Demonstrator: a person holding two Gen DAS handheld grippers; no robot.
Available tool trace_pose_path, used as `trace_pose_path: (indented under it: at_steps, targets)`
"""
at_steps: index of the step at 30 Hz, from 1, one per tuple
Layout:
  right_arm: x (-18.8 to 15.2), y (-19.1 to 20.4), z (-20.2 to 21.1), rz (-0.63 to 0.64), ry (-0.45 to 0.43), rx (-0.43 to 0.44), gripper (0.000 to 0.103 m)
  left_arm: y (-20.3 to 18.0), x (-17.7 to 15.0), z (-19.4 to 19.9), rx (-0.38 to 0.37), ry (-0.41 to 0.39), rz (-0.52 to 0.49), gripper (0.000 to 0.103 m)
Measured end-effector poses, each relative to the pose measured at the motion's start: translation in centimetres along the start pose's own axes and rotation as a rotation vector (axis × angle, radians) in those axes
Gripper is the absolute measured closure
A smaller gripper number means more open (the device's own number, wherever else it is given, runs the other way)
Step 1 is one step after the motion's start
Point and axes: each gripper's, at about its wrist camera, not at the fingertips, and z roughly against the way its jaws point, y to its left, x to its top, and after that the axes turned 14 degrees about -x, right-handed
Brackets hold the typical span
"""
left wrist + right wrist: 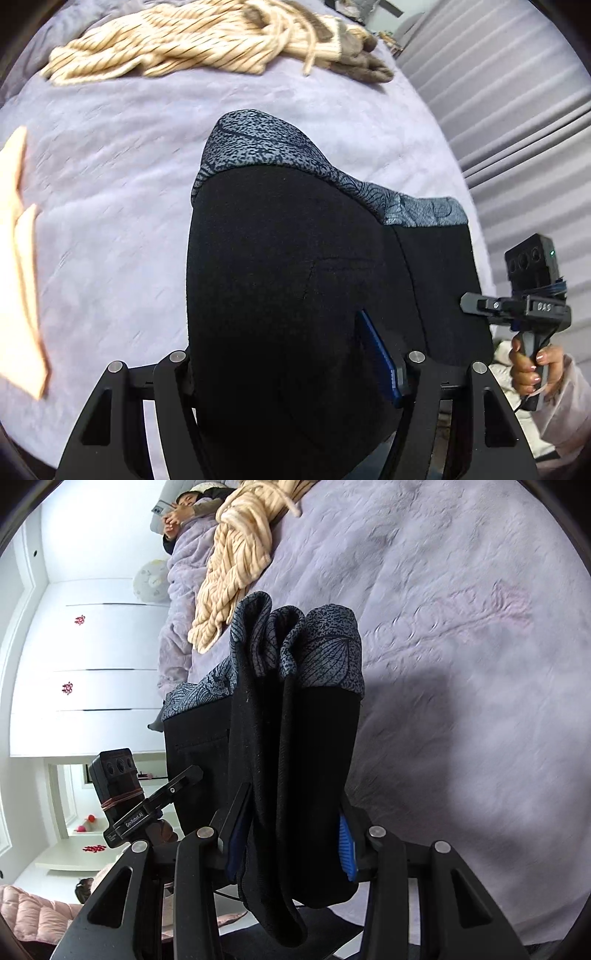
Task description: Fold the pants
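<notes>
Black pants point(277, 240) with grey patterned cuffs hang lifted above the purple bed cover point(110, 184), stretched between both grippers. My left gripper point(284, 350) is shut on a broad fold of the black cloth. One blue pad point(380, 362) shows; the other finger is hidden under fabric. My right gripper point(295, 805) is shut on several bunched layers of the pants point(317, 731), with the cuffs pointing away from it. Each gripper shows in the other's view: the right gripper point(476, 306), held by a hand point(524, 369), and the left gripper point(192, 773).
A beige striped garment point(184, 40) lies heaped at the far end of the bed. A person point(184, 513) lies there holding a phone. Peach-coloured cloth point(18, 277) sits at the left edge. Grey curtains point(498, 92) hang beside the bed; white wardrobe doors point(92, 646) stand opposite.
</notes>
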Motion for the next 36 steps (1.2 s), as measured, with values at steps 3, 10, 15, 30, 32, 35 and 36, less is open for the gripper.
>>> trace_pose_path:
  at_steps: [3, 10, 15, 30, 32, 35, 36]
  targets:
    - [-0.8, 1.5, -2.4, 0.027, 0.03, -0.022, 0.058, 2.2, -1.7, -0.5, 0.038, 0.009, 0.043, 0.034]
    - [-2.0, 1.2, -7.6, 0.032, 0.118, -0.201, 0.057, 8.3, -4.6, -1.1, 0.194, 0.029, 0.179, 0.034]
    - [-2.4, 2.0, -4.7, 0.09, 0.071, -0.339, 0.053, 7.7, -2.5, 2.3, 0.214, -0.081, 0.143, 0.034]
    - [2.5, 6.5, -9.2, 0.262, -0.047, -0.655, 0.088, 12.0, 1.2, -3.4, 0.372, -0.043, 0.155, 0.017]
    - [3.3, 5.3, -7.9, 0.17, -0.027, -0.557, 0.087, 11.2, 0.8, -2.4, 0.392, -0.042, 0.119, 0.017]
    - [2.6, 6.2, -5.9, 0.206, -0.04, -0.594, 0.082, 9.5, -1.0, -1.0, 0.399, -0.013, 0.042, 0.017]
    - [2.1, 6.4, -5.3, 0.224, -0.035, -0.599, 0.082, 9.1, -1.7, -0.7, 0.385, -0.001, 0.033, 0.017]
